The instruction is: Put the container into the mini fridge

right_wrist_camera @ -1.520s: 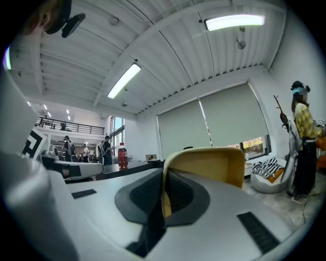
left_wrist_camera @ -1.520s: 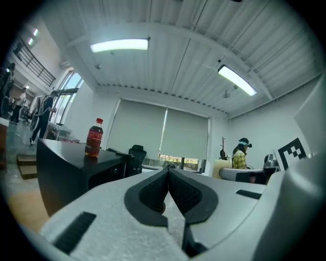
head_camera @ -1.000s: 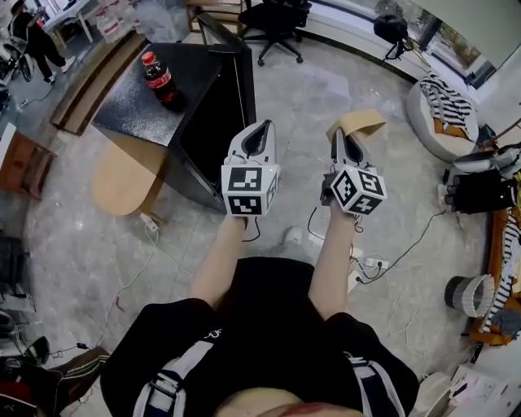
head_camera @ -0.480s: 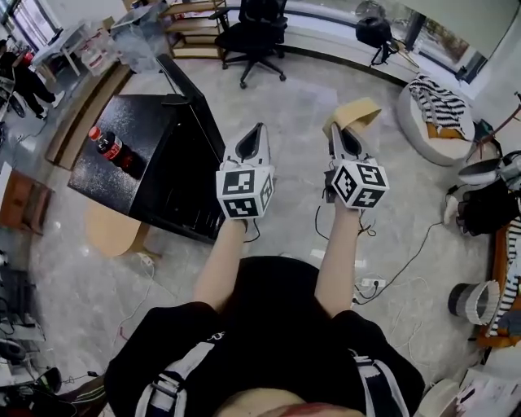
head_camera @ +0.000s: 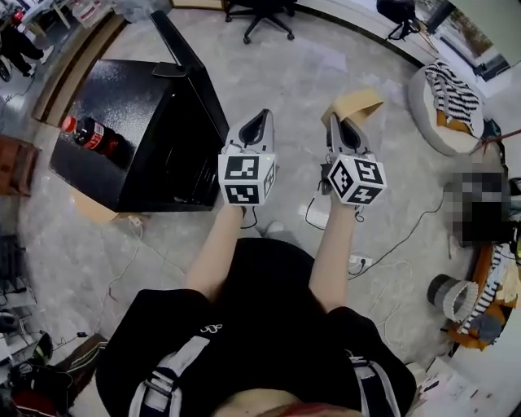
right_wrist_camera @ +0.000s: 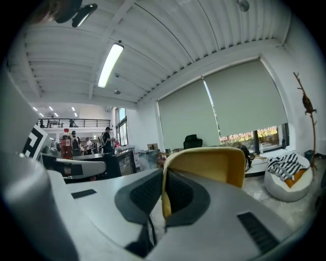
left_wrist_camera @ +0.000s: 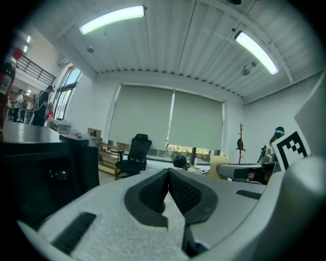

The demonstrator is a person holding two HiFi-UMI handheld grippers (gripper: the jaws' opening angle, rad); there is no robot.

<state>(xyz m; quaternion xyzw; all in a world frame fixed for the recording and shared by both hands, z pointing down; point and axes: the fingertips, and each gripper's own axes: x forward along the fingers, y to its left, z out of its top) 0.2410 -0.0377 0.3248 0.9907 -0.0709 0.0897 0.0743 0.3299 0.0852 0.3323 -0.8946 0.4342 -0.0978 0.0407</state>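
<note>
The black mini fridge (head_camera: 122,122) stands on the floor at the left of the head view, its door (head_camera: 175,41) swung open toward the far side. A cola bottle (head_camera: 91,137) stands on top of it. My right gripper (head_camera: 340,124) is shut on the rim of a tan-yellow container (head_camera: 356,106), held in the air right of the fridge. In the right gripper view the container (right_wrist_camera: 214,165) wall sits pinched between the pads of the right gripper (right_wrist_camera: 164,196). My left gripper (head_camera: 262,120) hovers beside the fridge's open front, shut and empty. In the left gripper view its jaw tips (left_wrist_camera: 168,176) meet.
An office chair (head_camera: 260,10) stands beyond the fridge. A round cushion with striped cloth (head_camera: 452,98) lies at the far right. Cables and a power strip (head_camera: 366,262) run over the floor by my legs. A pale wooden board (head_camera: 98,210) shows under the fridge.
The fridge and bottle have shifted left and lower in the head view. Both grippers have travelled together across the room. The right one is still shut on the container.
</note>
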